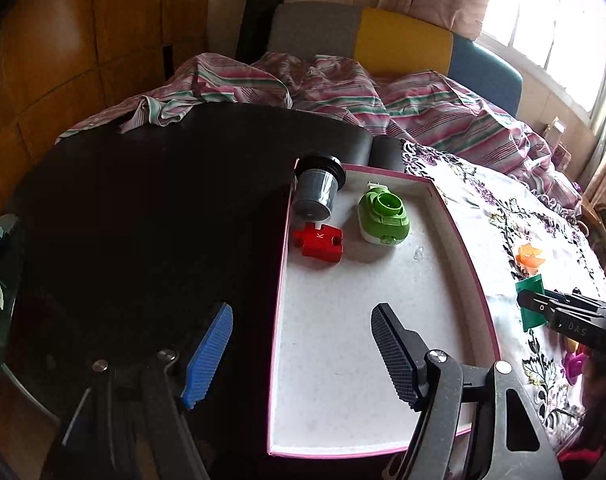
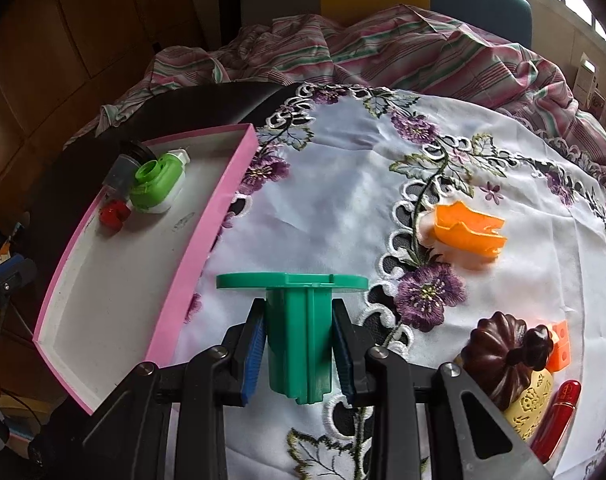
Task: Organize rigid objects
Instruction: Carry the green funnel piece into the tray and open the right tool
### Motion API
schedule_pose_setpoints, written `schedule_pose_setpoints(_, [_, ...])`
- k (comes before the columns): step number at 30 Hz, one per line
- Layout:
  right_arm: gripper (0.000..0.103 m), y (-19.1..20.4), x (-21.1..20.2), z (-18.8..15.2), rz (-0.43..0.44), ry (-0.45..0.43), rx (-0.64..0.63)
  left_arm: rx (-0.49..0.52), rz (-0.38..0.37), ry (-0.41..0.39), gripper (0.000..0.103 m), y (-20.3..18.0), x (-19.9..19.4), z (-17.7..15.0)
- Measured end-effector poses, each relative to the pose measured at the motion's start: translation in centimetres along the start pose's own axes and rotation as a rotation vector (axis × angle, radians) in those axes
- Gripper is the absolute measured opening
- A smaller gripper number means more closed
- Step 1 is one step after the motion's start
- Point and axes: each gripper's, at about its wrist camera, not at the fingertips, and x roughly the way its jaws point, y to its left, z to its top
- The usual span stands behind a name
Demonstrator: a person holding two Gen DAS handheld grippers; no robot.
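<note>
My right gripper [image 2: 299, 354] has its jaws clamped on the stem of a teal-green plastic spool-shaped piece with a flat round flange [image 2: 293, 320], held off the embroidered white cloth [image 2: 343, 184] covering the worktop, so I judge I am mid-carry toward the shallow pink-walled white tray [image 2: 219, 208] lying ahead and to the left of these jaws. My left gripper [image 1: 303, 356] hangs with its jaws apart and empty, straddling the tray's near left wall, with a red plastic block [image 1: 318, 243], a green-and-white cap-like piece [image 1: 383, 218] and a dark grey cylindrical cup [image 1: 317, 192] lying ahead of them. Next I should swing the spool left over the pink wall, lower it onto bare tray floor short of those three, and only then part the right jaws.
</note>
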Motion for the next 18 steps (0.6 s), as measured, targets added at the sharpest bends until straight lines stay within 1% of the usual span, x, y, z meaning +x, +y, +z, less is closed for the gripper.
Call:
schedule_pose_setpoints(4, [0.03, 1.9, -0.6, 0.8, 0.019, -0.022, -0.027, -0.008, -0.001, 0.005, 0.073, 0.4, 0.1, -0.2])
schedule_pose_setpoints(10, [0.03, 6.1, -1.0, 2.8, 0.067, -0.042, -0.105, -0.037, -0.003, 0.009, 0.073, 1.6, 0.2, -0.5])
schedule_pose_setpoints(13, [0.03, 8.1, -0.1, 4.2, 0.07, -0.03, -0.148, -0.05, -0.003, 0.015, 0.073, 2.1, 0.3, -0.7])
schedule_pose_setpoints(18, [0.03, 10.4, 2.9, 6.6, 0.064, 0.02, -0.205, -0.071, 0.0, 0.02, 0.073, 3.1, 0.4, -0.9])
